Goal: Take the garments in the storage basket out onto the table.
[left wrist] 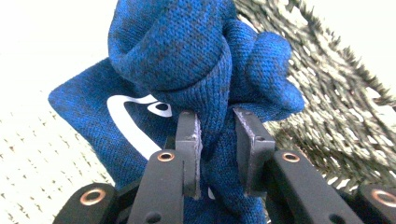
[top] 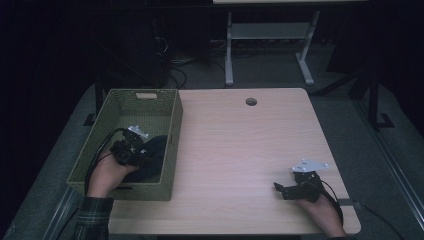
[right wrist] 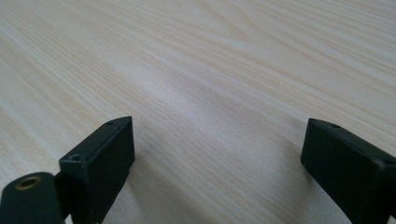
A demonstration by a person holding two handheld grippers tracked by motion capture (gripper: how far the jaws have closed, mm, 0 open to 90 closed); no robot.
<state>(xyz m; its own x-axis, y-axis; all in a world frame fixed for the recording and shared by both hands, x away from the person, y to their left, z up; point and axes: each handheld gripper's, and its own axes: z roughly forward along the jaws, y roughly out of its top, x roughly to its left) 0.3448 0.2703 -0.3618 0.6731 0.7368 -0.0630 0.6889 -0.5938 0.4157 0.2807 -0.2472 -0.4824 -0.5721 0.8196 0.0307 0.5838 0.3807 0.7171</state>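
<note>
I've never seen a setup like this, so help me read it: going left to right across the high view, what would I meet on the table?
Green basket with the left gripper inside it, shut on a blue cloth → bare wooden table with a small round hole → right gripper, fingers open, resting near the table's right edge.

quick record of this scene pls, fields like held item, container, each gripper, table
held item: blue knit cloth with a white mark, bunched up
container: green woven basket at the table's left edge; the cloth sits inside it
left gripper: inside the basket, jaws pinching a fold of the cloth
right gripper: jaws wide apart, nothing between them, low over the bare wood
table: light wood, round hole near the far edge
</note>
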